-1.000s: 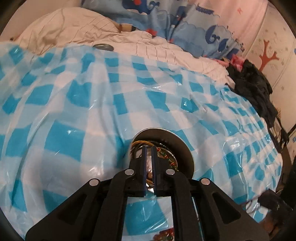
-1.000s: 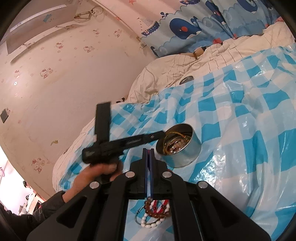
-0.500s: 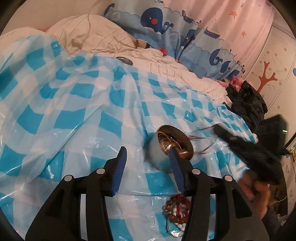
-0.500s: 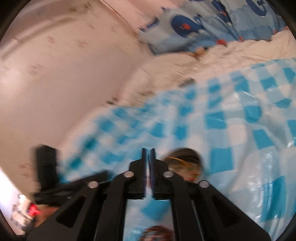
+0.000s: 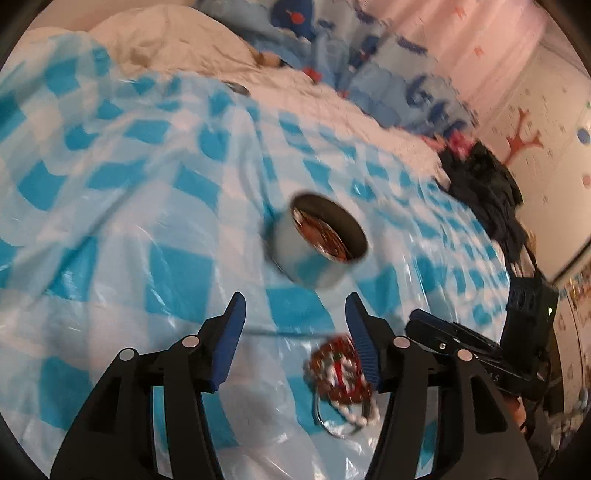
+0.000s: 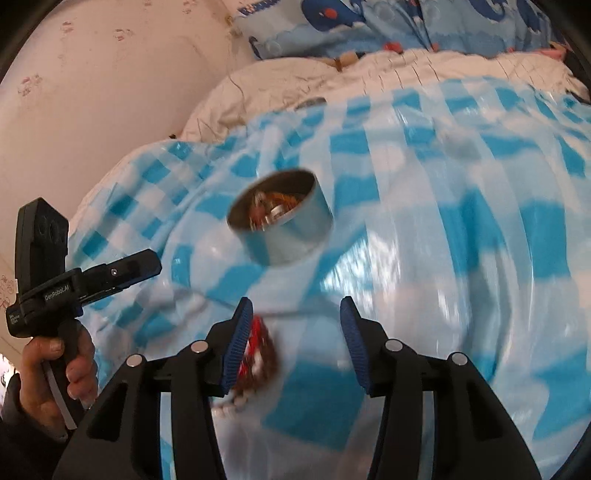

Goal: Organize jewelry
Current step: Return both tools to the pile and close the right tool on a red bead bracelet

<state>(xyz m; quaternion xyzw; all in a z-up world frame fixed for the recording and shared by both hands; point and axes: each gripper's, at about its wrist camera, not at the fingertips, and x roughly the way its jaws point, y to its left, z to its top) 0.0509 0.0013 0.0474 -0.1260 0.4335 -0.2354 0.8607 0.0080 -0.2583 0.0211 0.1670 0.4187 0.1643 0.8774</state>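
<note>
A round metal tin (image 5: 319,245) with jewelry inside stands on the blue-and-white checked plastic sheet (image 5: 110,206); it also shows in the right wrist view (image 6: 282,221). A pile of red, brown and pearl bead bracelets (image 5: 341,373) lies on the sheet in front of the tin, next to my left gripper's right finger. My left gripper (image 5: 295,314) is open and empty, a little short of the tin. My right gripper (image 6: 295,317) is open and empty; the bead pile (image 6: 258,354) sits just behind its left finger.
A small metal lid (image 5: 236,88) lies at the far edge of the sheet by the cream quilt (image 6: 369,74). Dark clothes (image 5: 484,184) are heaped at the right. A whale-print pillow (image 6: 388,26) lies behind. The right gripper's body (image 5: 480,354) shows in the left view.
My left gripper opened and pulled back out of the tin. My right gripper went from shut to open and now hovers over the bead pile.
</note>
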